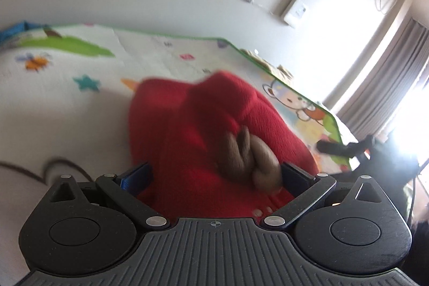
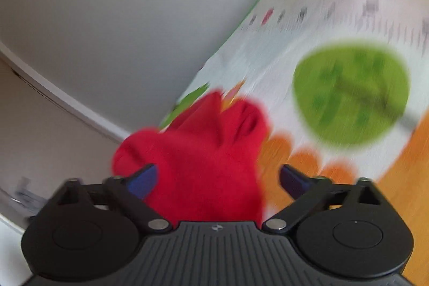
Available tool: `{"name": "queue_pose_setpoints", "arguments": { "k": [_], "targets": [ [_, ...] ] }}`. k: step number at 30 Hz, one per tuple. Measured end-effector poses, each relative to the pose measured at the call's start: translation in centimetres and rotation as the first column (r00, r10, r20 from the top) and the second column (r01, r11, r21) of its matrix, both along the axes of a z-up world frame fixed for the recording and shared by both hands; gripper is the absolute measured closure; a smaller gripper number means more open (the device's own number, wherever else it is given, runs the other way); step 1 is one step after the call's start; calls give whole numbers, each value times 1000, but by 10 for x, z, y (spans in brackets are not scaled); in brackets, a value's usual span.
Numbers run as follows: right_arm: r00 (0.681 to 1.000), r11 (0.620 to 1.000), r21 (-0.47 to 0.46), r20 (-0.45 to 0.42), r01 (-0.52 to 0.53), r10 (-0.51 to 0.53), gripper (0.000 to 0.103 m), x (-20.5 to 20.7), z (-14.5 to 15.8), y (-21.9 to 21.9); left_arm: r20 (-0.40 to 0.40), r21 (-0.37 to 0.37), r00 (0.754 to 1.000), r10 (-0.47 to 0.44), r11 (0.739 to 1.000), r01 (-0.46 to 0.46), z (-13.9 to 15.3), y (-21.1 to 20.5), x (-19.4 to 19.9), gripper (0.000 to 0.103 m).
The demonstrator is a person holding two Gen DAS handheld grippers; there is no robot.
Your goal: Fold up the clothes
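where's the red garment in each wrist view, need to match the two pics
Left wrist view: the red garment fills the lower centre, bunched between the jaws, with a brown plush patch on its right side.
Right wrist view: the red garment sits lower centre-left between the jaws, blurred; no brown patch shows.
Shared landmark: the cartoon play mat with its green edge, lying under the garment against a white wall.

A play mat (image 1: 80,66) with a green border, printed with a star, an insect, cartoon animals and a green tree, is spread flat against a white wall. A crumpled red garment (image 1: 187,130) with a brown patch is seen on it
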State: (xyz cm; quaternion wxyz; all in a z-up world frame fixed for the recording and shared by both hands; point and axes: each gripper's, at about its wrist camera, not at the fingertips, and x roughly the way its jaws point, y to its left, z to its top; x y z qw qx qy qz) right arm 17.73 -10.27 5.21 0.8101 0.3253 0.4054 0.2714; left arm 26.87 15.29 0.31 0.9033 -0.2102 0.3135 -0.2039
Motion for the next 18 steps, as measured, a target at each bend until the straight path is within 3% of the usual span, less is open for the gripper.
{"name": "queue_pose_setpoints", "arguments": {
  "k": [3,5,8,10,13,15,18],
  "targets": [
    [999,999,32,-28,-18,19,17,-7,-10,11,78,3,990,-116,993,116,19,-14,-28,0],
    [998,998,23,7,-59,58,16,-10,1,22,117,12,976,-186,982,186,32,-20,-51,0],
    [986,986,-102,87,-132,141,13,-15,21,49,156,35,962,-224,975,221,45,-19,-82,0],
    [973,965,-204,126,-164,192,12,-19,31,67,185,53,967,-176,984,169,53,-8,-95,0],
    [962,917,-365,150,-162,230,8,-25,31,93,187,57,982,-17,998,6,60,16,-93,0],
    [947,883,-442,185,-157,261,5,-33,34,106,149,113,987,64,990,-82,56,21,-78,0],
    [936,855,-497,209,-147,283,3,-39,39,115,71,251,991,112,960,-126,34,12,-46,0]
  ]
}}
